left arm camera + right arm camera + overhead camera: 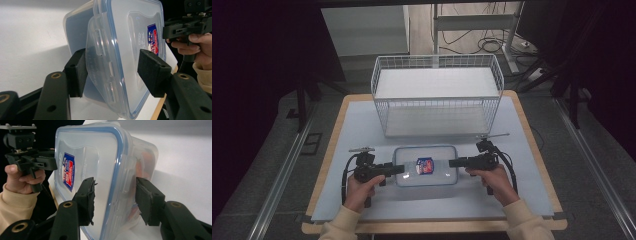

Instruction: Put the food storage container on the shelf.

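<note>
Gripping: right gripper (452, 163) clamped on the right short end of the container (426, 165), at the side latch
Right jaws: closed on the lid edge and latch; in the right gripper view one pad on the lid top, the other under the wall of the box
Left gripper (401, 169): at the left short end of the container, jaws straddling the latch flap
Left jaws: one pad against the underside of the box, the other pad clear of the lid top; not pressing on both sides, so not gripping
Container: clear plastic box, blue-rimmed lid, flat on the desk (362, 125), centred between both hands, near the front edge
Label (425, 165): blue and red sticker in the middle of the lid
Contents: something orange-red visible through the wall in the right gripper view; cannot tell what
Basket (437, 102): white wire, behind the container, apart from it, nothing visible inside
Left hand (360, 191): wrapped round the gripper handle, cream sleeve at the wrist
Right hand (493, 181): same grip, same sleeve
Desk surface: pale mat on a wooden top
</note>
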Demonstrator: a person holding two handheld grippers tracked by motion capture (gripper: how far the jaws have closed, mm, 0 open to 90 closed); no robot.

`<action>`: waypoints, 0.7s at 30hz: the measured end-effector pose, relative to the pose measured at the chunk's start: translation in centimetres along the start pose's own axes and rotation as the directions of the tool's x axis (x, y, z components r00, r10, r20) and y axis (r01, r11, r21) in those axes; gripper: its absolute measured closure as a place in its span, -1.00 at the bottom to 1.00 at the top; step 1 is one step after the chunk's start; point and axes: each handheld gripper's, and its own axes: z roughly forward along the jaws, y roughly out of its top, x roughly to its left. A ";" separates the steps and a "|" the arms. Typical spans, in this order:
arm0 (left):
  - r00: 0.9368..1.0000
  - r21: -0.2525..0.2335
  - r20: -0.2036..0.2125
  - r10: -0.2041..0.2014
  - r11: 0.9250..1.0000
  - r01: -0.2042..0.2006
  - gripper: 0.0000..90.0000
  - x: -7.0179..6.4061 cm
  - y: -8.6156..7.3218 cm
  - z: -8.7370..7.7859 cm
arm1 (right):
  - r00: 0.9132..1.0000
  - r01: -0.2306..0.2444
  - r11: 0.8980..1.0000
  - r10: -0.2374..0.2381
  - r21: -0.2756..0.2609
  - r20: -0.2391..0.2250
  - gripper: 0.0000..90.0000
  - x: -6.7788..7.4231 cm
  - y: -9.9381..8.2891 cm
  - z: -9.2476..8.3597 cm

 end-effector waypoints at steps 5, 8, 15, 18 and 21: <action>1.000 -0.011 0.000 0.016 1.000 -0.016 0.00 -0.3 0.1 -0.1 | 1.000 -0.003 1.000 0.003 -0.016 -0.004 0.15 0.0 -0.1 -0.2; 1.000 -0.015 -0.009 0.027 1.000 -0.027 0.02 -0.6 0.2 0.0 | 1.000 0.023 0.999 -0.023 -0.035 0.002 0.16 0.0 -0.1 -0.6; 0.998 -0.046 -0.001 0.060 0.997 -0.060 0.04 -1.6 0.7 -0.3 | 0.999 0.037 0.997 -0.038 -0.067 -0.012 0.17 0.2 0.2 -1.5; 0.997 -0.047 0.004 0.083 0.995 -0.083 0.05 -1.9 1.1 -0.5 | 0.998 0.054 0.995 -0.055 -0.081 -0.010 0.17 0.6 0.4 -2.2; 0.996 -0.051 0.010 0.090 0.995 -0.089 0.06 -2.1 1.4 -0.5 | 0.998 0.059 0.995 -0.060 -0.086 -0.009 0.17 0.8 0.5 -2.5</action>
